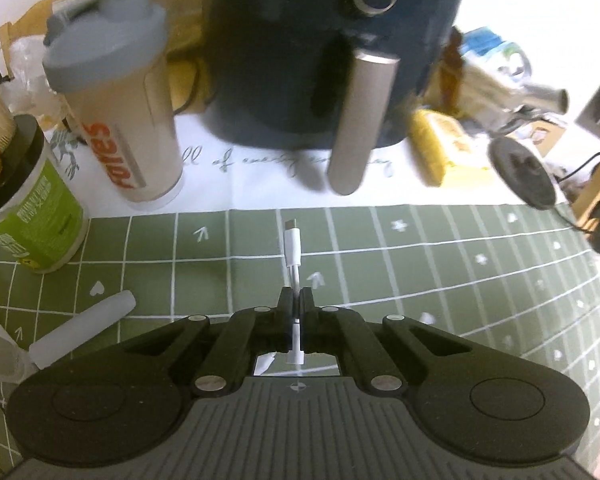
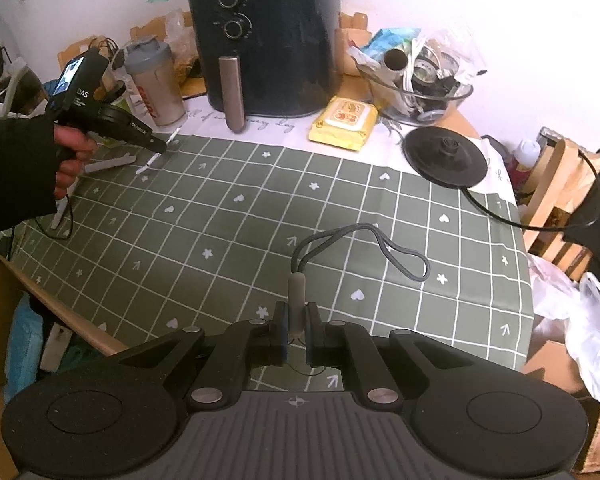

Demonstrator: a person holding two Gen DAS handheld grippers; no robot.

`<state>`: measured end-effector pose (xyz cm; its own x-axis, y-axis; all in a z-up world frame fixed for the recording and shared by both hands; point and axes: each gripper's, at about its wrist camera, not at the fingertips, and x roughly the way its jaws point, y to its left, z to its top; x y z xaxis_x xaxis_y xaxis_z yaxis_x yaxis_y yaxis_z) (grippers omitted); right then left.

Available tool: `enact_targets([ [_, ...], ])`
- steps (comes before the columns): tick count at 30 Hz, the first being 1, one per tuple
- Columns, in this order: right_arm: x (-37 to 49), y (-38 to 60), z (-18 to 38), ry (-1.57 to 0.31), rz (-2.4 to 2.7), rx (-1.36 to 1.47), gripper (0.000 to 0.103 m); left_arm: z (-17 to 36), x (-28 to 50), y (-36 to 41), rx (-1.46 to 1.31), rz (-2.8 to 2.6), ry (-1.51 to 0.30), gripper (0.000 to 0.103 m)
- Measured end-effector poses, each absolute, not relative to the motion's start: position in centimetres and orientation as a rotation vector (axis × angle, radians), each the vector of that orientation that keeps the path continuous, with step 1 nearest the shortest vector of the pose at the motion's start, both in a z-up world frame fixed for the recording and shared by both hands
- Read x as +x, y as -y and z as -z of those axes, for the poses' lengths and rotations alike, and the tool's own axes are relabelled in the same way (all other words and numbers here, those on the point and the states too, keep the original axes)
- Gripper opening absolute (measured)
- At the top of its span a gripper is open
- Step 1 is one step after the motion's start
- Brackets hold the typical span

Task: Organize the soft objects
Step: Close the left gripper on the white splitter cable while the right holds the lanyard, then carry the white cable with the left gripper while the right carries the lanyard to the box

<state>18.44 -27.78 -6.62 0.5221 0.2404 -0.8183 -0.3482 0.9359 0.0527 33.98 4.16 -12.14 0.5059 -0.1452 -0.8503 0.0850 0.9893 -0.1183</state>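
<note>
My left gripper (image 1: 297, 298) is shut on a short white USB cable (image 1: 292, 246); its plug sticks out ahead over the green checked tablecloth (image 1: 420, 280). In the right wrist view the left gripper (image 2: 162, 146) is at the far left of the table, held by a gloved hand, with the white cable (image 2: 150, 162) hanging from it. My right gripper (image 2: 296, 316) is shut on the grey plug end of a grey cable (image 2: 380, 240), which loops over the cloth ahead.
A dark air fryer (image 2: 266, 40) stands at the back with a shaker bottle (image 2: 154, 80) left of it. A yellow wipes pack (image 2: 344, 122), a glass bowl of clutter (image 2: 420, 84) and a black kettle base (image 2: 444, 156) sit at the right. A green can (image 1: 32, 208) and translucent tube (image 1: 84, 326) are near my left gripper.
</note>
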Motion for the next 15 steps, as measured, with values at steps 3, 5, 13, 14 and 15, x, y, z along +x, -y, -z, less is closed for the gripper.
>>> enact_targets([
  [3,18.2,27.5,6.3,-0.952,-0.366,-0.126,0.01,10.8,32.8,-3.9,-0.067,0.158,-1.006,0.003],
  [5,18.0,27.3,6.0,-0.946,-0.374,-0.127,0.01,9.9,32.1,-3.7,-0.068,0.174,-0.99,0.003],
  [13,17.0,26.5,4.8,-0.917,-0.405,-0.137,0.01,6.1,28.3,-3.6,-0.059,0.228,-0.918,0.003],
  [14,16.8,26.4,4.6,-0.912,-0.411,-0.137,0.01,5.7,27.9,-3.7,-0.06,0.234,-0.911,0.003],
  [15,16.6,26.3,4.5,-0.909,-0.415,-0.138,0.01,5.2,27.3,-3.7,-0.062,0.243,-0.903,0.003],
])
